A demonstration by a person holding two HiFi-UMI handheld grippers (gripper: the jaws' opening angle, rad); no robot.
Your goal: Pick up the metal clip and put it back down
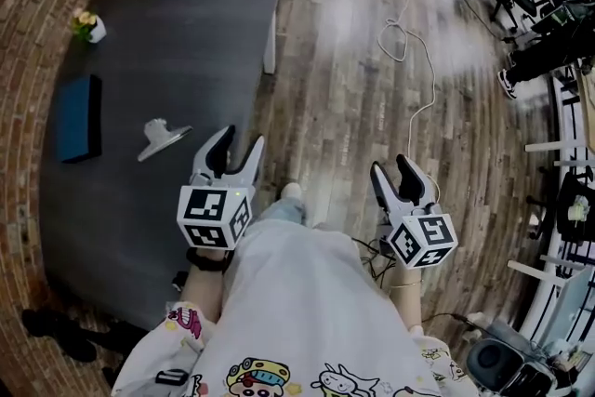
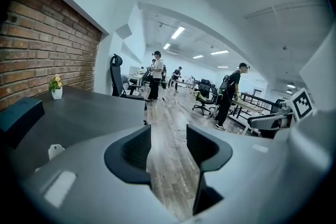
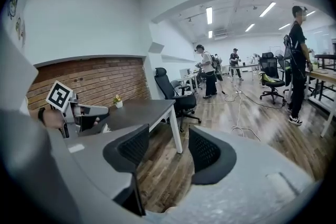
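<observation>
The metal clip (image 1: pixel 163 138) lies on the counter (image 1: pixel 158 23) — left claw (image 1: pixel 242 140) near it, right claw (image 1: pixel 390 165) well apart from it — both spread wide, holding nothing.

The body of my left gripper (image 2: pixel 168 139) hides most of the metal clip (image 2: pixel 54 151) in its view. The blue box (image 2: pixel 18 115) is cut off by the dark rim there.

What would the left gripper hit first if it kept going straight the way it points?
Probably nothing soon. The left gripper, jaws apart and empty, aims past the table edge over bare wooden floor. The metal clip lies off to its left. Depth is hard to judge.
</observation>
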